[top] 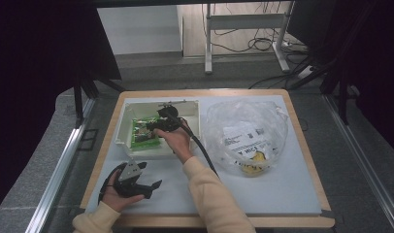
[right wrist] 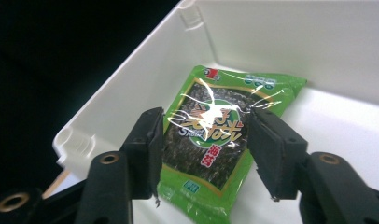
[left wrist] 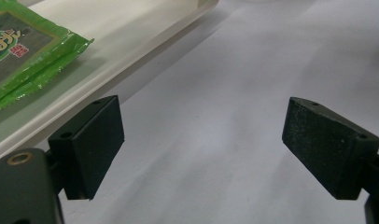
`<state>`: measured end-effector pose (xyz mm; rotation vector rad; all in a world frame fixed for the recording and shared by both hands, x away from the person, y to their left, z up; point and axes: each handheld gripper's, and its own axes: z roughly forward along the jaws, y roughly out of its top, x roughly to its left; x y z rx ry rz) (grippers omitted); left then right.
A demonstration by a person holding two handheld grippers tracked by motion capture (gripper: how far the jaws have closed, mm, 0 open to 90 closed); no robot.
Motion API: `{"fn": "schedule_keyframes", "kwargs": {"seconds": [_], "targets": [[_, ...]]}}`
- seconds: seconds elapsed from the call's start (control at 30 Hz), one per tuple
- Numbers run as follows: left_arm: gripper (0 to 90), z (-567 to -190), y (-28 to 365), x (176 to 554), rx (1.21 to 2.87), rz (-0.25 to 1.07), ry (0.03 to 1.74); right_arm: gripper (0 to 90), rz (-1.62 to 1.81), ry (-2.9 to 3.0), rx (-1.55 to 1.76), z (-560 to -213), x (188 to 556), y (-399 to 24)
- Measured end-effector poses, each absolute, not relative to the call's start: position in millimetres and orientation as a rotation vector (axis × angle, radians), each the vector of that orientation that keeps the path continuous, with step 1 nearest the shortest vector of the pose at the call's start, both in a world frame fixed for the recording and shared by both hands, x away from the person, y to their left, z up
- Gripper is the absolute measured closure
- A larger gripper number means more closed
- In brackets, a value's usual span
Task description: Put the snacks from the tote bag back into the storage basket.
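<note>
A green seaweed packet point(right wrist: 214, 140) lies flat on the floor of a white bin point(right wrist: 131, 88), at its left end. The right gripper point(right wrist: 204, 151) hangs over it inside the bin, jaws apart on either side of the packet and holding nothing. Below the bin, the left gripper point(top: 135, 180) rests near the table's point(top: 282, 194) front edge, jaws wide open and empty. A clear bag point(top: 248, 136) sits to the right gripper's right.
</note>
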<state>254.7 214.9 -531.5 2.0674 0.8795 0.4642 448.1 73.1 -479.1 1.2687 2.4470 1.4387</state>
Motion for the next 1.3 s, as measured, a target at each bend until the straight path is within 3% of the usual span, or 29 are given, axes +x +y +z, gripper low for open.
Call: {"fn": "schedule_keyframes", "kwargs": {"seconds": [0.6, 1.3], "targets": [[12.7, -532, 216, 256, 2.073, 0.476, 0.896, 42.8, 1.442, 2.485, 1.051, -443, 419, 33], [12.6, -534, 214, 257, 2.081, 0.496, 0.911, 40.1, 1.448, 2.375, 1.009, -431, 367, -90]]}}
